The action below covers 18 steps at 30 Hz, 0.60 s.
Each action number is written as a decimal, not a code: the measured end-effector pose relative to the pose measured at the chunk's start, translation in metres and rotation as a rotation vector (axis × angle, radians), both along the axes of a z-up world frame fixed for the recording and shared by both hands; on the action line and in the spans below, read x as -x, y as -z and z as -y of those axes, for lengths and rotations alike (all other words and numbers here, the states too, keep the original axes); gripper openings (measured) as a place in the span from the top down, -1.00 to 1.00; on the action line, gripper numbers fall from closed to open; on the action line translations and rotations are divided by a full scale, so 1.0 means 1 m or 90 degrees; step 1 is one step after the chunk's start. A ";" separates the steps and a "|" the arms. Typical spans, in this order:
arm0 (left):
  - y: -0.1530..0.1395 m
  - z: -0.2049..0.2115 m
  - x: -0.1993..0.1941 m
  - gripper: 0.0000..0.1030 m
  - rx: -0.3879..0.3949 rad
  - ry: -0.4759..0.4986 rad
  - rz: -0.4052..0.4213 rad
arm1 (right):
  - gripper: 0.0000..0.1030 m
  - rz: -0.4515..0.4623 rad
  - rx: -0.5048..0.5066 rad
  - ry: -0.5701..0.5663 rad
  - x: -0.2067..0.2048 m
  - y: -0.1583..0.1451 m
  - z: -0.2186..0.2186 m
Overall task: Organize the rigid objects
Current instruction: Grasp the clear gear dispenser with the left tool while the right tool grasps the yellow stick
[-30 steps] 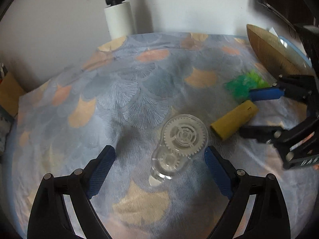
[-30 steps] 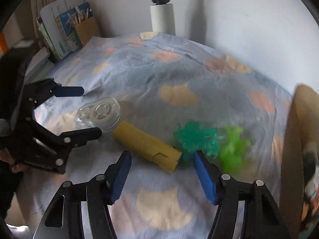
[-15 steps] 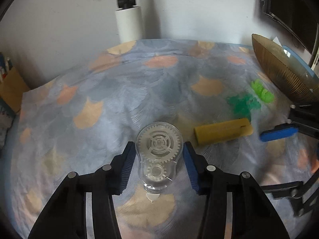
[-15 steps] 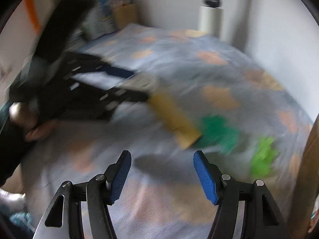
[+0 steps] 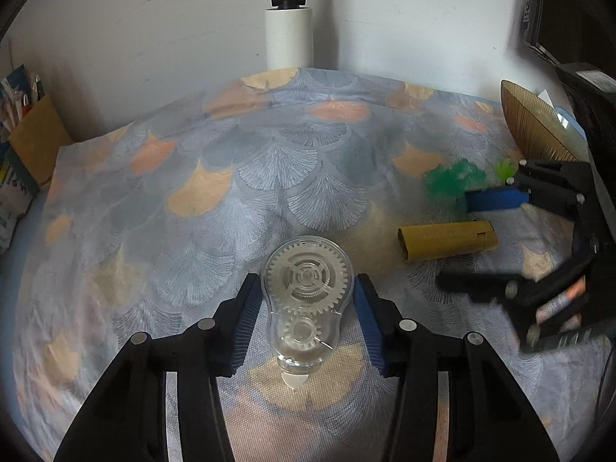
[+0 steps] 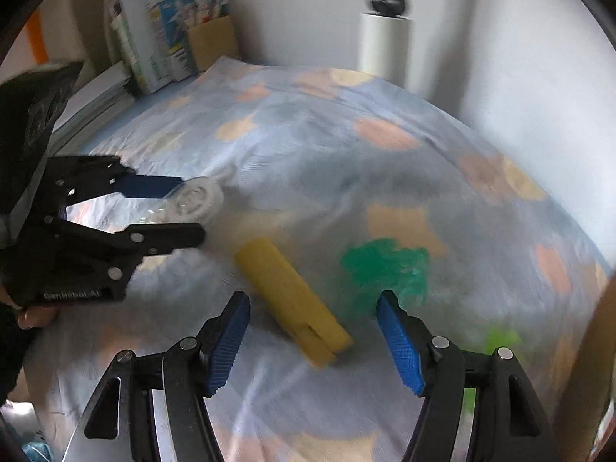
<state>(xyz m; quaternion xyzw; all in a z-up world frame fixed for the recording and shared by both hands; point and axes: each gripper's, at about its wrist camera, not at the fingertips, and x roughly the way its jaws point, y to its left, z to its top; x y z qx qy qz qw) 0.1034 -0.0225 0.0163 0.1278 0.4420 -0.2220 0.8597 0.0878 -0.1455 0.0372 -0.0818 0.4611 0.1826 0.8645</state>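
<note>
The left hand-held gripper (image 5: 306,317) is clamping the clear correction-tape dispenser (image 5: 306,300) between its blue pads, likely to lift it off the patterned bedspread (image 5: 269,177), while the right hand-held gripper (image 6: 313,340), jaws spread and empty, is straddling the yellow cardboard tube (image 6: 292,300) just ahead, seemingly to grasp it next.

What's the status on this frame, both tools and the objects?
Left tool shut on clear plastic geared tape dispenser. Right tool open, straddling yellow cardboard tube, not gripping. Green plastic toy close beside tube.

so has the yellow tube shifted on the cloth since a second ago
Cannot tell. The yellow tube lies beside the green blob as before, but both cameras swung and the right view is blurred.
</note>
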 end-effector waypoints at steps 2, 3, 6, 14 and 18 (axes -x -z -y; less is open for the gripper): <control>0.001 0.002 -0.001 0.10 -0.004 -0.004 0.003 | -0.26 0.009 0.010 -0.016 0.002 0.000 -0.009; 0.002 0.002 -0.001 0.10 -0.008 -0.010 0.006 | -0.09 0.010 0.010 -0.019 0.005 -0.001 -0.012; 0.002 -0.001 0.005 0.11 -0.004 -0.034 0.000 | 0.53 0.006 -0.007 -0.029 0.019 -0.004 -0.014; -0.007 -0.024 0.062 0.11 0.064 -0.104 -0.026 | 0.54 -0.012 -0.007 -0.053 0.109 -0.008 -0.018; -0.008 -0.019 0.098 0.11 0.071 -0.093 -0.027 | 0.54 -0.011 0.006 -0.048 0.170 -0.009 -0.010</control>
